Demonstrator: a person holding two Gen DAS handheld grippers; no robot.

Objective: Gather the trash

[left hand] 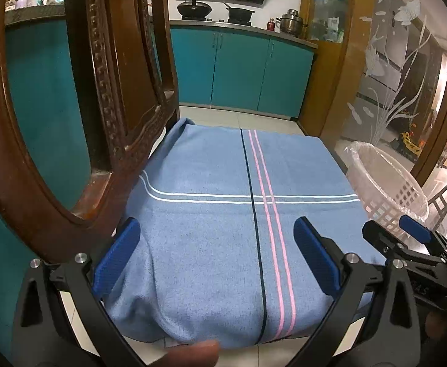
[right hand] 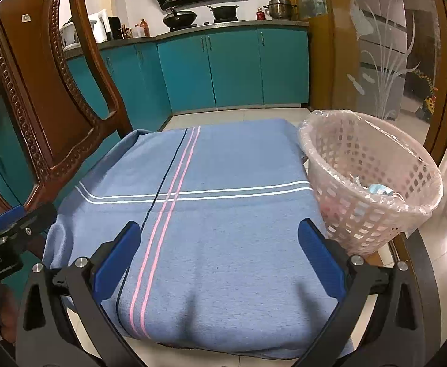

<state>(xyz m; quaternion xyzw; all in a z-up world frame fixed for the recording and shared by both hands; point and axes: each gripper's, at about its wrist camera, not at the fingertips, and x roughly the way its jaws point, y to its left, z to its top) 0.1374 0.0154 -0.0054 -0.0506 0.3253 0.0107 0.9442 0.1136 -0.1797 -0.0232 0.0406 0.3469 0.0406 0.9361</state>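
While both claws, left (left hand: 217, 257) and right (right hand: 219, 253), hover open and empty over the bare blue cloth (right hand: 223, 214), soft, light trash (right hand: 379, 191) already sits in the lined basket (right hand: 407, 214), best pinched at a loose edge.

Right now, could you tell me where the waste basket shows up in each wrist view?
Left wrist: the waste basket sits at the right edge, beyond the right gripper.
Right wrist: the basket fills the right middle, beside the blue cloth, with trash inside.
Shared landmark: the cloth's pink stripes.
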